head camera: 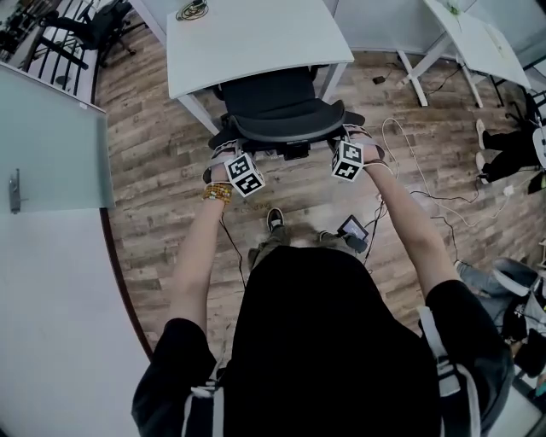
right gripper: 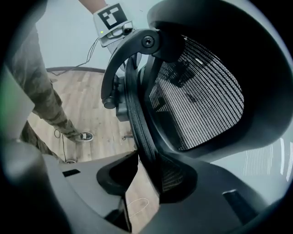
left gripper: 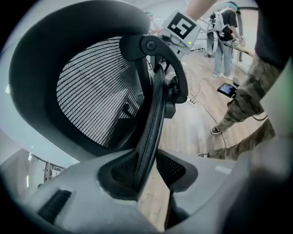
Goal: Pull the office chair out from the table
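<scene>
Nearest us, lower half of the head view: both arms reach forward, one gripper in each hand.

Left gripper (left gripper: pixel 149 169): its fingers (left gripper: pixel 181 167) stand a little apart, with the backrest rim (left gripper: pixel 153 119) running up between them. The pads look to press on the rim from both sides, so we read it as clamped. The grey mesh (left gripper: pixel 96 96) fills the left of that gripper view.

Right gripper (right gripper: pixel 146 171): a mirror of the same. The rim passes between the tips of its fingers (right gripper: pixel 114 176) and fills the gap there. We take this as clamped too, though only at the fingertips.

Mid frame of the head view: the office chair (head camera: pixel 281 107) faces away from us, a gripper at each end of the curved backrest. The front of the seat lies under the near edge of the white table (head camera: pixel 256 38), so the chair is not out yet.

Step in hand, as we judge it: the hold is taken and the pull is at its start or about to begin. The next move calls for drawing both grippers evenly toward the bottom of the frame, so that the chair rolls straight over the wooden floor (head camera: pixel 162 145). An uneven pull might swing it into a table leg. A shallow fingertip hold could slip off the rim.

Farther, at the top edge: a small round thing (head camera: pixel 192 10) sits on the table. It is too small for us to say whether it is a dish or whether anything is in it. We make out no other container. Loose cables (head camera: pixel 409 171) trail across the floor at right.
</scene>
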Motion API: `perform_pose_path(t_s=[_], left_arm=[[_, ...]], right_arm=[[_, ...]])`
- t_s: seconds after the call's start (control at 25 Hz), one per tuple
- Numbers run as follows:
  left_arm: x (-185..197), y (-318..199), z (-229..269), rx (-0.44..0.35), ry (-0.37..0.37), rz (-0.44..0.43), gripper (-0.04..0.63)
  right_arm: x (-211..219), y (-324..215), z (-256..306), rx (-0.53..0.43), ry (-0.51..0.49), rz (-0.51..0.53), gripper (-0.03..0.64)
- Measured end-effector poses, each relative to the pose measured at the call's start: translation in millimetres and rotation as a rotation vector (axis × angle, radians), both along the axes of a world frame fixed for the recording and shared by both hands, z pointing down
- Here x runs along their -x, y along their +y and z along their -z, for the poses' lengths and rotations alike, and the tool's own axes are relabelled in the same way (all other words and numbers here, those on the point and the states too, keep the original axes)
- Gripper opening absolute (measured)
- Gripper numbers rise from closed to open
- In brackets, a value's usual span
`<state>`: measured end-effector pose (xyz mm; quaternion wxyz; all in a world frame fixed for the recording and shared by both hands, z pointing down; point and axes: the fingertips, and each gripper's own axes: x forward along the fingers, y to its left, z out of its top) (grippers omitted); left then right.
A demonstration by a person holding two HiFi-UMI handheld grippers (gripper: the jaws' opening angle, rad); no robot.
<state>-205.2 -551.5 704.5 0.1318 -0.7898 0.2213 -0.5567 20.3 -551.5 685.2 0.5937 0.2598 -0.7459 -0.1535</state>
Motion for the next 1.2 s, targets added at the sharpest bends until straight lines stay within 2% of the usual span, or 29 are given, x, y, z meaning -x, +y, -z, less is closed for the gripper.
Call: perform_pose_path(t_s=[0.24,0.44,0.72,1.2], left_arm=[[-14.8,1.0,-7.3,0.039,-0.096,0.118,0.140],[-25.4,-2.1,-9.9,0.083,-0.156,0.180,0.140],[-24.2,20.1,-15.2,0.121,-0.170,0.220,0.140],[-42.4,44.4,-17.7,0.056,-0.164,0.242,0.138]], right_arm=[[-17.2,-5.9,-2.8,0.014,0.024,0.089,0.107],[-26.1,-12.6,-1.9,0.013,0.006,0.078,0.109],[-26.4,4.1,-3.7,-0.019,0.001,0.073,0.110],[-43.8,20.1,-7.1,-0.047,-0.022,0.097,0.114]])
